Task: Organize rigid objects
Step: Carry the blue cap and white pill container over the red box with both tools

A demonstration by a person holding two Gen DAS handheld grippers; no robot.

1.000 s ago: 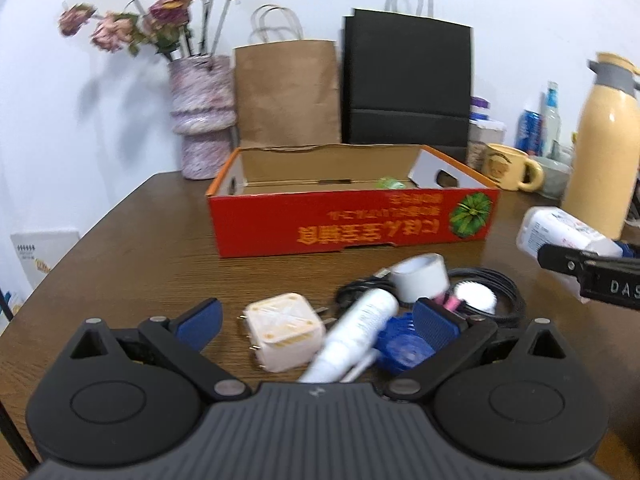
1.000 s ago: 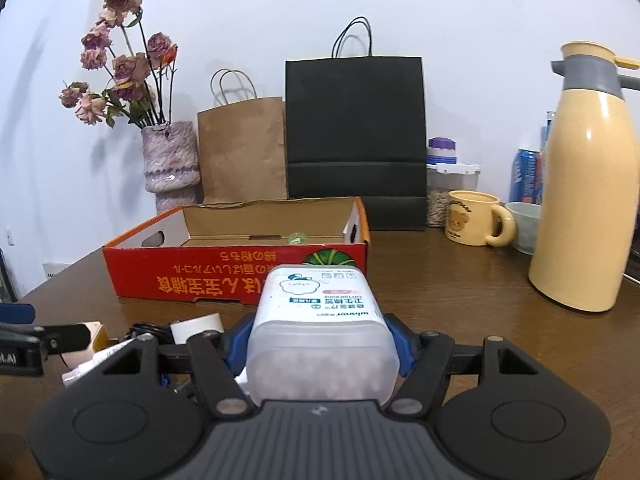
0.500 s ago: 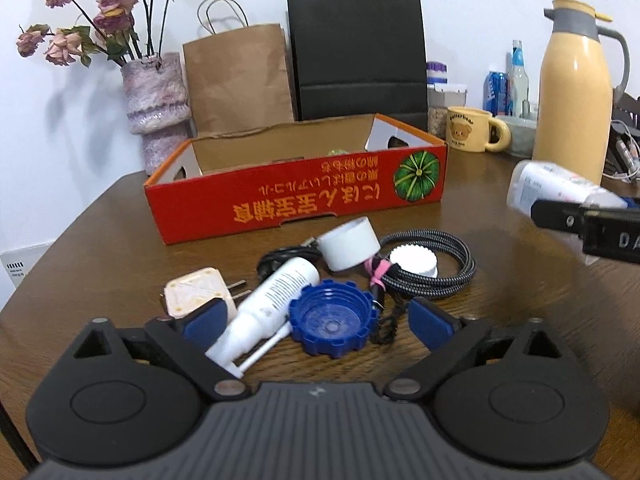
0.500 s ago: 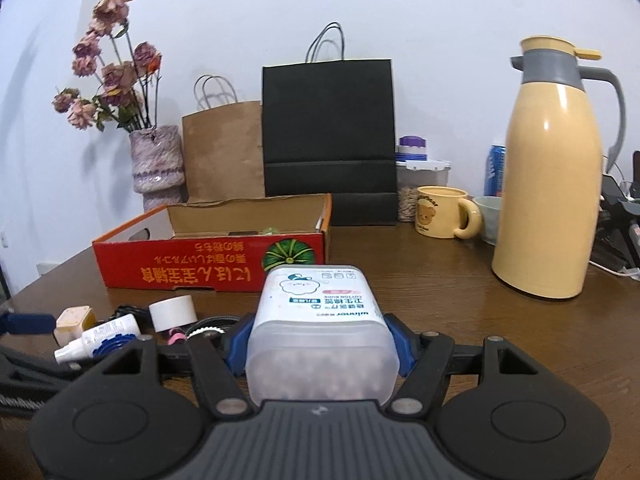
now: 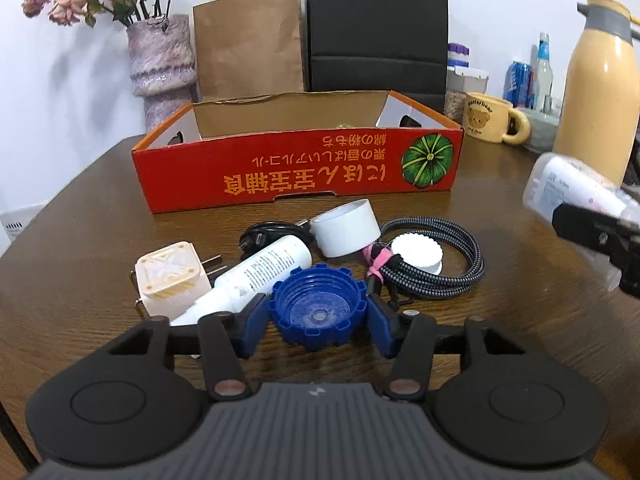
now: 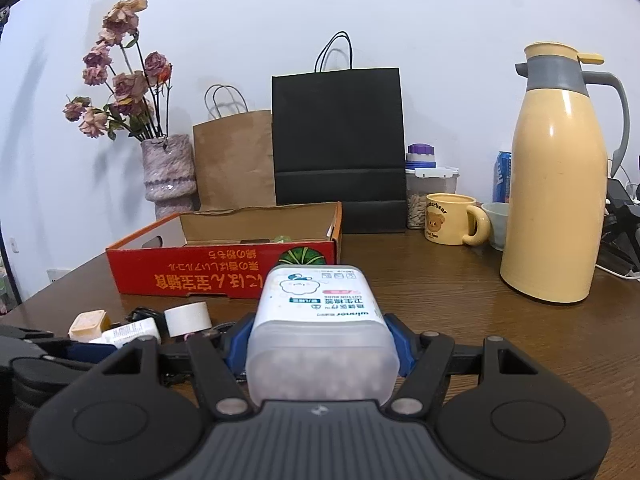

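Wooden table (image 5: pixel 100 240), jaws now closing around blue cap (image 5: pixel 318 312)

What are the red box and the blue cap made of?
The red box looks like cardboard: brown inside, folded flaps, matte printed front. The blue cap looks like hard plastic: moulded ridges around its rim and a slight shine.

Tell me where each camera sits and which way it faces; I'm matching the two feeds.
Left wrist view: on the left claw, looking forward and down at the table clutter; its closing blue pads flank the blue cap; the right claw shows at the right edge.
Right wrist view: on the right claw, looking across the table toward the wall; it grips the cotton bud box; the left claw shows at lower left.
Shared: red cardboard box, black bag, yellow jug, bear mug.
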